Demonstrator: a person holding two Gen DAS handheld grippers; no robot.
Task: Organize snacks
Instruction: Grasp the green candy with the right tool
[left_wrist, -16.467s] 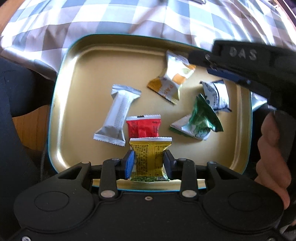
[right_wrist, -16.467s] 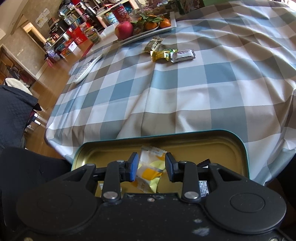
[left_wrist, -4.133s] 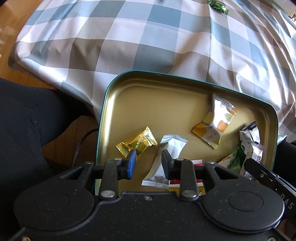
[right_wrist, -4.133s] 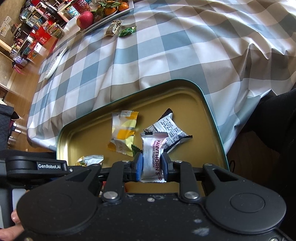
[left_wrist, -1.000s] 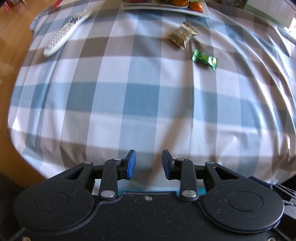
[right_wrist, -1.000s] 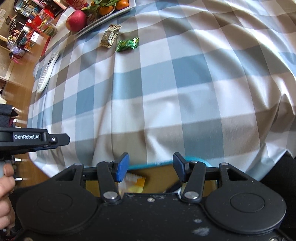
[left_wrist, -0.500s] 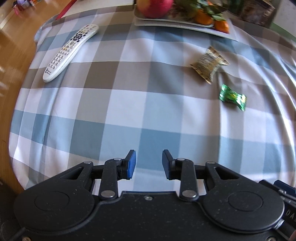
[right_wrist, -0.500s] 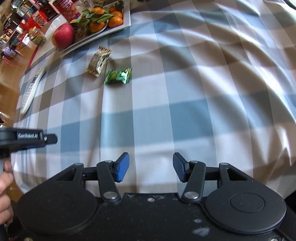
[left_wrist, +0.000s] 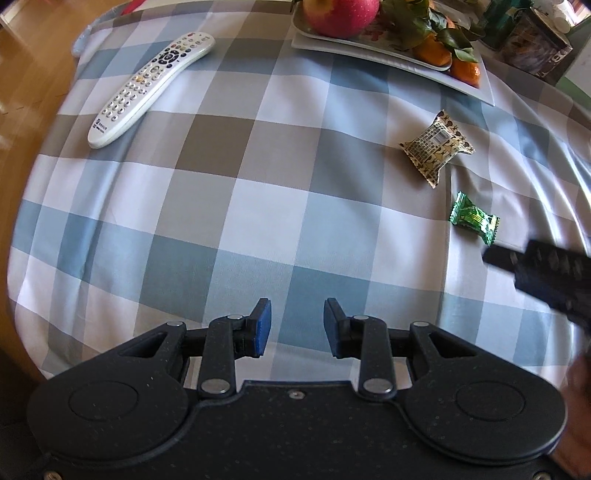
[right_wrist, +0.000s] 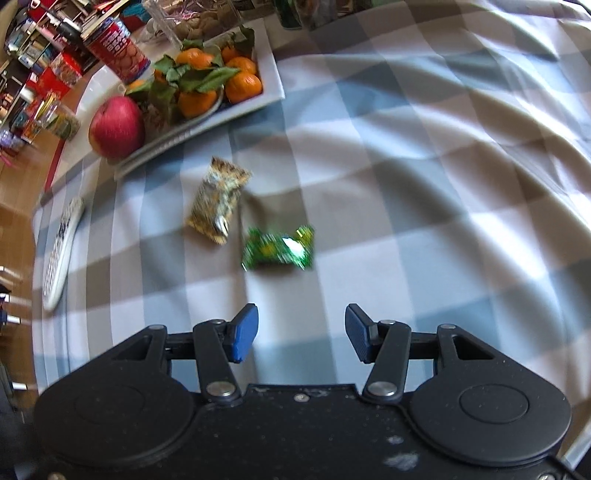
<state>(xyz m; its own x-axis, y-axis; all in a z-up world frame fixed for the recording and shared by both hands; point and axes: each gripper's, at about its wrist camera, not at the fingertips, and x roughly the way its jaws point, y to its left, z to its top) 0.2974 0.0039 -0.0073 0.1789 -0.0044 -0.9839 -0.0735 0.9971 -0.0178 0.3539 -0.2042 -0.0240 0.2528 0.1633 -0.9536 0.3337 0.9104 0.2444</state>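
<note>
Two snacks lie on the checked tablecloth: a green candy (left_wrist: 474, 218) (right_wrist: 277, 249) and a beige patterned packet (left_wrist: 436, 147) (right_wrist: 218, 200) just beyond it. My right gripper (right_wrist: 301, 332) is open and empty, a short way in front of the green candy. Its black body shows at the right edge of the left wrist view (left_wrist: 543, 271), close to the candy. My left gripper (left_wrist: 297, 326) is open and empty over bare cloth, well left of both snacks. The snack tray is out of view.
A white remote (left_wrist: 149, 86) (right_wrist: 61, 254) lies at the left. A white plate (left_wrist: 388, 57) (right_wrist: 207, 122) with a red apple (right_wrist: 116, 127) and oranges (right_wrist: 218, 88) stands at the back. A red can (right_wrist: 118, 50) and jars stand behind it.
Both grippers have moved forward over the table from the tray, which dropped out of view. The snacks are nearer now, and the right gripper has come close to the green candy.
</note>
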